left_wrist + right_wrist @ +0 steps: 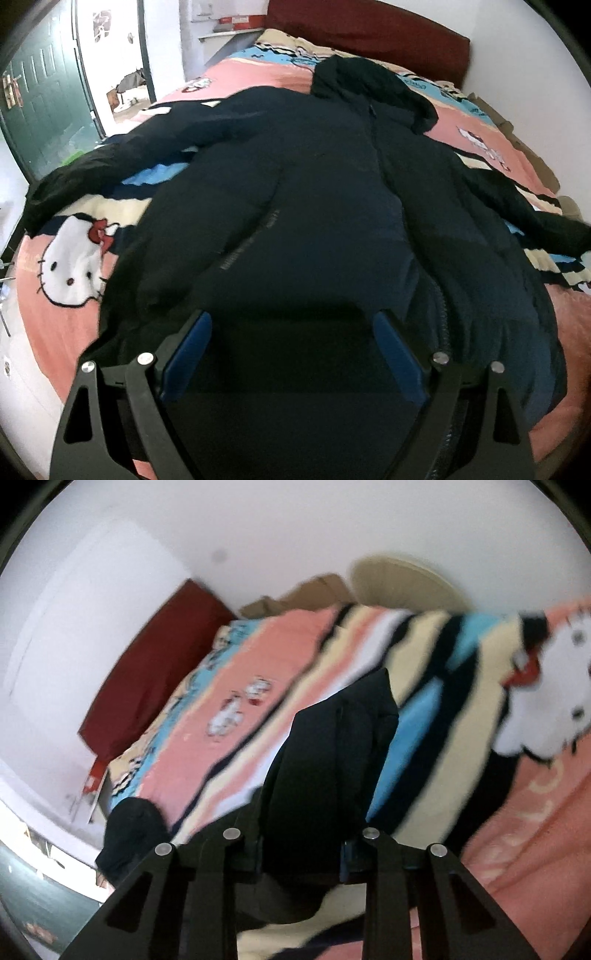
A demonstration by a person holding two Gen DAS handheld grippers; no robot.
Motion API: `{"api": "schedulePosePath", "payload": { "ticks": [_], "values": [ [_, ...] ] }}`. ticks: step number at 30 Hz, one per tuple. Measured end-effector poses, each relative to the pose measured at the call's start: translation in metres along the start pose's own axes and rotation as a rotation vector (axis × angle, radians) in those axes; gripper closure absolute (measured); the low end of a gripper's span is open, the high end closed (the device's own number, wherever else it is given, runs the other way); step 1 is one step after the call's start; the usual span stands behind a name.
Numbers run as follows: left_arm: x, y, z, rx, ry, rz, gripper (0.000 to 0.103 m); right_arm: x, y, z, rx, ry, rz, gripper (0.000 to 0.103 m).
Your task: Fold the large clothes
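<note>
Bed (66, 332): fills both views, covered by a pink, cream, blue and black striped cartoon-cat blanket (295, 653); dark red headboard (369, 33) at the far end against a white wall.

Jacket (314, 192): large dark navy hooded coat, laid flat on the blanket, front up, zip running down the middle. Hood (373, 88) bunched toward the headboard. One sleeve (92, 173) stretched out to the left in the left wrist view, the other (535, 218) reaching toward the right edge.

Progress, as judged: early. The body lies spread and no fold shows in it; sleeves, sides and hood all look left to do. The right side appears to be the first fold started.

Right gripper (301, 849): jaws drawn close, clamped on a fold of the dark fabric, likely the sleeve end (332, 738), which rises between them.

Left gripper (291, 332): jaws spread wide, blue pads (192, 347) apart, poised over the lower hem area, nothing pinched.

Unclear: the right wrist view is motion-blurred; which part of the coat is gripped cannot be confirmed. The hem nearest the left gripper is hidden behind its body. Green door (44, 92) and clutter beyond the bed are cut off at the rim.
</note>
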State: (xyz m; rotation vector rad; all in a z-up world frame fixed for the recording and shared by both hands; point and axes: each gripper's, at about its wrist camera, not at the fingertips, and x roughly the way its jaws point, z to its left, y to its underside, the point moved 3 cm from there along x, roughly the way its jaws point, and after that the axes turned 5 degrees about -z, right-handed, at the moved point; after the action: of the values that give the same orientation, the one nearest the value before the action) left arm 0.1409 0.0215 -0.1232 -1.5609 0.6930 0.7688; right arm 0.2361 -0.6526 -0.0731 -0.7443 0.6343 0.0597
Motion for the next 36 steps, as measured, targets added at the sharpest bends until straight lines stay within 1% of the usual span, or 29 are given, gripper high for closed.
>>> {"api": "schedulePosePath", "payload": {
  "ticks": [4,8,10,11,13,14,17,19,21,23,25,29,34,36],
  "values": [
    [-0.007,-0.001,0.014,-0.017,0.010,-0.014,0.013,-0.015,0.003,0.063,-0.069,-0.097,-0.013,0.078],
    [-0.016,-0.003,0.027,-0.002,0.001,-0.043,0.013,-0.030,0.015,0.144,-0.167,-0.198,-0.002,0.079],
    [-0.021,-0.003,0.037,-0.014,0.009,-0.059,0.013,-0.035,0.027,0.194,-0.228,-0.250,0.009,0.080],
    [-0.023,-0.003,0.043,-0.022,0.008,-0.071,0.013,-0.039,0.031,0.206,-0.247,-0.264,0.012,0.081],
    [-0.027,-0.003,0.055,-0.034,0.003,-0.091,0.013,-0.047,0.049,0.248,-0.299,-0.306,0.029,0.081],
    [-0.028,-0.003,0.061,-0.040,0.000,-0.099,0.013,-0.047,0.054,0.261,-0.311,-0.320,0.036,0.082],
    [-0.032,-0.003,0.080,-0.052,-0.015,-0.127,0.013,-0.052,0.087,0.315,-0.373,-0.371,0.066,0.082],
    [-0.033,-0.002,0.091,-0.057,-0.024,-0.144,0.013,-0.046,0.105,0.340,-0.404,-0.392,0.092,0.083],
    [-0.033,-0.002,0.102,-0.068,-0.036,-0.157,0.013,-0.040,0.133,0.371,-0.452,-0.409,0.126,0.083],
    [-0.032,-0.001,0.114,-0.089,-0.042,-0.160,0.013,-0.032,0.156,0.389,-0.492,-0.423,0.160,0.083],
    [-0.028,0.000,0.127,-0.114,-0.048,-0.154,0.013,-0.024,0.188,0.411,-0.537,-0.440,0.204,0.083],
    [-0.022,0.001,0.145,-0.131,-0.064,-0.141,0.013,-0.012,0.242,0.428,-0.590,-0.452,0.276,0.083],
    [-0.013,0.003,0.157,-0.139,-0.081,-0.121,0.013,0.019,0.313,0.442,-0.644,-0.418,0.376,0.083],
    [-0.008,0.002,0.160,-0.143,-0.086,-0.113,0.013,0.022,0.337,0.444,-0.669,-0.407,0.406,0.083]
  ]
}}
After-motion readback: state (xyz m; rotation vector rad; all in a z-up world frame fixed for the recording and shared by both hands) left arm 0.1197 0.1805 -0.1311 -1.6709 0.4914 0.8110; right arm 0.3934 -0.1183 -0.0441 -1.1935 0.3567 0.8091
